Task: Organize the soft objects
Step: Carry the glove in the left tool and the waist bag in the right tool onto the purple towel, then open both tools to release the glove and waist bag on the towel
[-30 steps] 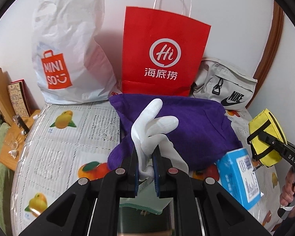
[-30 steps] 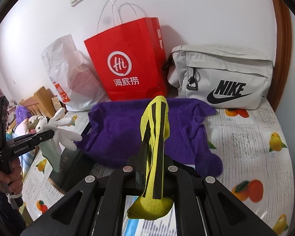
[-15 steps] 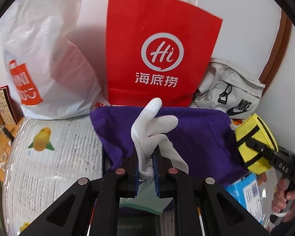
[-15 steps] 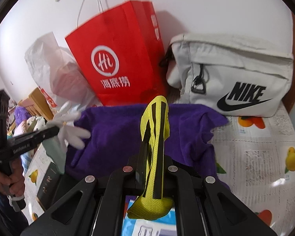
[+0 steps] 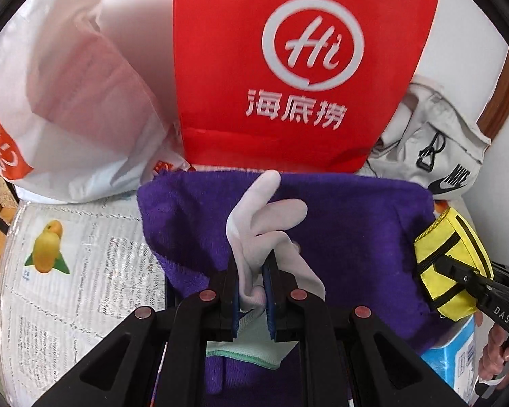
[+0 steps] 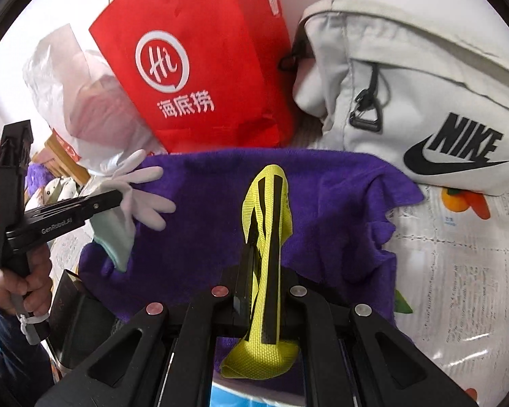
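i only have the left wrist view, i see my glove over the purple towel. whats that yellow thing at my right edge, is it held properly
Observer: Yes. The right gripper is shut on the yellow pouch, clamped mid-body, bottom end hanging below the jaws.
Operator: whats ahead of it
Observer: The grey Nike bag, seen whole, with a zipper pull on its front.
Operator: and my glove from that side
Observer: The white glove has a pale green cuff hanging under the left gripper, over the purple towel.
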The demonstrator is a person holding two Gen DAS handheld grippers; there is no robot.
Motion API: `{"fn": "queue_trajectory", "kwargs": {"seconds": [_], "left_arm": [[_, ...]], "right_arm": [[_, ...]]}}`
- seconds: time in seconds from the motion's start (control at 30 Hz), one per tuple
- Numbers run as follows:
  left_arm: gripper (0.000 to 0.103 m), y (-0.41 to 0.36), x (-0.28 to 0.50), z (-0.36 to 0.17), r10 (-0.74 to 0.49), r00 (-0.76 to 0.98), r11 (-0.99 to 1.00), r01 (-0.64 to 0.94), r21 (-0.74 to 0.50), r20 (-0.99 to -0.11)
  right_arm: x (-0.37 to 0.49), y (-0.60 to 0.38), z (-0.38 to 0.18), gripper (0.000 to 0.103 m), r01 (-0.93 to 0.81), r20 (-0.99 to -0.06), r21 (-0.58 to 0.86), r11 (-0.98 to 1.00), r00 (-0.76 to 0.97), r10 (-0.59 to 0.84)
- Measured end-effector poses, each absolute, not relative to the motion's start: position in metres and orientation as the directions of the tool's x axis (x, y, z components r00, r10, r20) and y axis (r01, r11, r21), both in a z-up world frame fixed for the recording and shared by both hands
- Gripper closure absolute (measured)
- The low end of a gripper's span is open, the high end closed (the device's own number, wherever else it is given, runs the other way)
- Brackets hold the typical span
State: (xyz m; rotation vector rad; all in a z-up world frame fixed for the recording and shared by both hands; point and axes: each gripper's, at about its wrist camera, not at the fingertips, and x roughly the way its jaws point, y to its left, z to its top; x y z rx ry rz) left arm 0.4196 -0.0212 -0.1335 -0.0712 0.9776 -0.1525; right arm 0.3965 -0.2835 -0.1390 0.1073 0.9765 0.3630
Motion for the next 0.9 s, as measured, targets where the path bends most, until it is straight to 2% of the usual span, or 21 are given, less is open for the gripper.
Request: {"fn": "queue_trajectory", "kwargs": {"seconds": [0.37,0.4,0.43,0.5,0.6,0.67,0.73,0.8,0.9], "left_arm": [[0.086,-0.02,0.434,-0.144,-0.157,0.511,0.988,0.082,-0.133,-0.845],[0.085,-0.019,0.433,-0.144,-0.161,0.511,0.987,0.081,-0.139,-0.844],[0.079,-0.019,0.432,-0.144,-0.163,0.512,0.987,0.08,-0.142,-0.844],[0.061,-0.019,0.43,-0.141,-0.155,0.511,0.988,0.078,-0.134,-0.845],[0.053,-0.02,0.424,-0.135,-0.15,0.519,0.989,0.085,-0.123,-0.841],[0.047,-0.02,0.421,-0.131,-0.132,0.517,0.991,0.08,-0.106,-0.845],[0.046,-0.02,0.413,-0.125,-0.12,0.519,0.993,0.077,-0.093,-0.846],[0.041,-0.019,0.406,-0.119,-0.118,0.523,0.993,0.078,-0.09,-0.844],[0.031,-0.016,0.388,-0.105,-0.1,0.545,0.995,0.064,-0.078,-0.832]], "right_arm": [[0.411,-0.287,-0.156,0.091,-0.221,-0.831,0.235,0.946,0.459,0.314],[0.412,-0.288,-0.156,0.086,-0.223,-0.833,0.231,0.947,0.458,0.311],[0.412,-0.287,-0.156,0.083,-0.227,-0.835,0.224,0.948,0.457,0.307],[0.41,-0.287,-0.153,0.061,-0.237,-0.839,0.196,0.952,0.463,0.287],[0.402,-0.289,-0.143,0.045,-0.236,-0.825,0.149,0.96,0.506,0.252],[0.398,-0.293,-0.136,0.041,-0.228,-0.818,0.128,0.965,0.526,0.232],[0.393,-0.298,-0.128,0.039,-0.212,-0.806,0.109,0.971,0.552,0.211],[0.386,-0.304,-0.121,0.031,-0.193,-0.799,0.103,0.976,0.568,0.197],[0.373,-0.311,-0.109,0.026,-0.152,-0.785,0.096,0.984,0.597,0.169]]}}
